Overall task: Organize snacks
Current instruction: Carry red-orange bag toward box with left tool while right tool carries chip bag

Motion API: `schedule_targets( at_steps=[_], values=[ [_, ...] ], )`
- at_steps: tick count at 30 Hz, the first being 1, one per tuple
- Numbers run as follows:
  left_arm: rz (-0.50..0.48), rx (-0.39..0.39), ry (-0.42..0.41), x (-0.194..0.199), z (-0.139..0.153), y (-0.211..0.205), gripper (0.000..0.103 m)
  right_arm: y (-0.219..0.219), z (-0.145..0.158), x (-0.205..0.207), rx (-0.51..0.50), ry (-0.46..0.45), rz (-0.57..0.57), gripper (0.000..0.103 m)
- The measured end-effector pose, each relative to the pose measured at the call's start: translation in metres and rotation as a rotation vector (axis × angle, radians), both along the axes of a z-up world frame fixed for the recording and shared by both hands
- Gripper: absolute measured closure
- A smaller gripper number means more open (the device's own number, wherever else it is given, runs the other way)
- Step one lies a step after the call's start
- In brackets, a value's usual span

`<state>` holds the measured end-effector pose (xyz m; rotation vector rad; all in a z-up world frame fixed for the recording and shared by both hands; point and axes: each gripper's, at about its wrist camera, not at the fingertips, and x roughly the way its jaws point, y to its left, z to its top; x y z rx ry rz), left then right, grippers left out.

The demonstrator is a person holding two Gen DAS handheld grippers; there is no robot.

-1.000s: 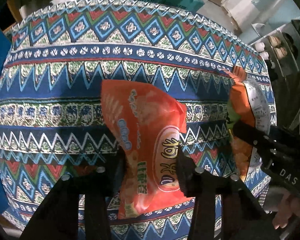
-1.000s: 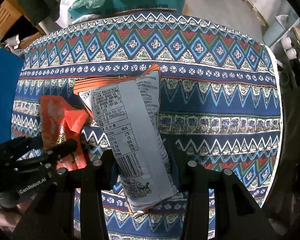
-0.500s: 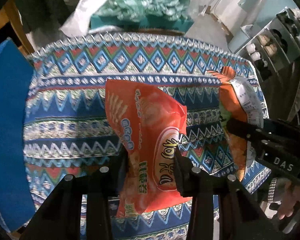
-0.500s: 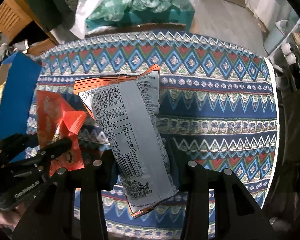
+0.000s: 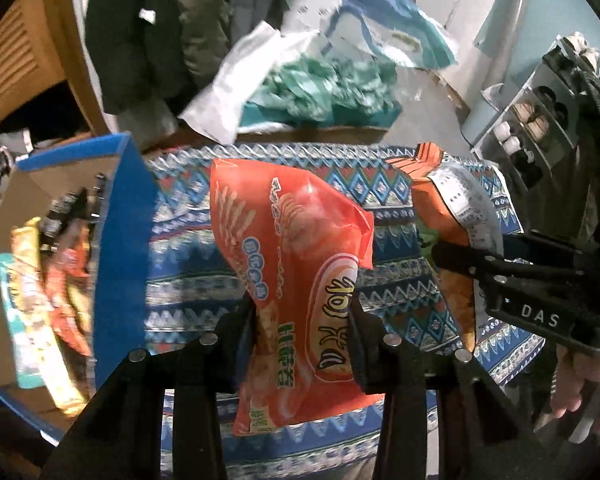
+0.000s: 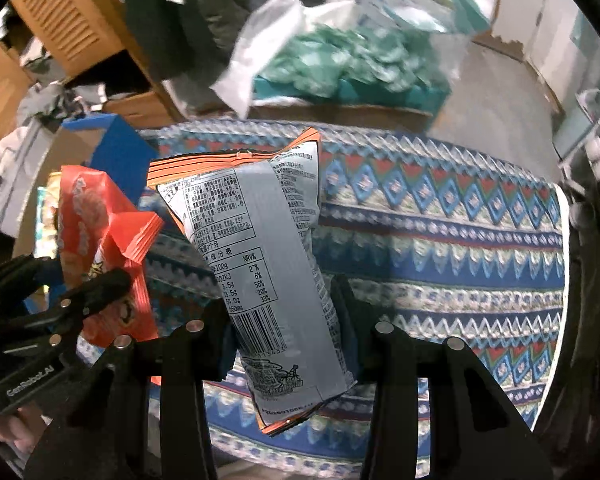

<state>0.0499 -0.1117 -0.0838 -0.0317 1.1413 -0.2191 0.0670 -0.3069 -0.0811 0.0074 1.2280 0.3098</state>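
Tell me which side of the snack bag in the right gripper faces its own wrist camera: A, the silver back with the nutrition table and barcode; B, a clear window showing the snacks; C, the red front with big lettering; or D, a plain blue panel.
A: in the right wrist view, the silver-backed bag clamped in the right gripper shows its nutrition table and barcode.

Surface: table (image 5: 384, 196) under a patterned cloth (image 6: 440, 248) of blue, red and green zigzags and diamonds.
On it: no item can be seen resting on the visible cloth.
At its left edge: blue box (image 5: 118, 248), open; its base is hidden.
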Motion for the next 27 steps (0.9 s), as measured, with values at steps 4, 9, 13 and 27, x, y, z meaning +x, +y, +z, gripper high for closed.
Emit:
schedule_targets(
  at_steps=[4,9,13,27],
  values=[
    [0.018,0.01,-0.022,-0.005,0.011,0.025,0.063,0.024,0.01,0.002,0.012,-0.015,0.039,0.062],
    [0.057,0.016,-0.037,-0.01,0.02,0.059,0.063,0.06,0.021,0.006,0.02,-0.033,0.097,0.062],
    [0.092,0.022,-0.044,-0.015,0.026,0.09,0.063,0.093,0.026,0.011,0.027,-0.037,0.146,0.062],
    [0.22,0.087,-0.072,-0.024,0.038,0.197,0.063,0.215,0.038,0.029,0.032,-0.042,0.29,0.062]
  ],
)
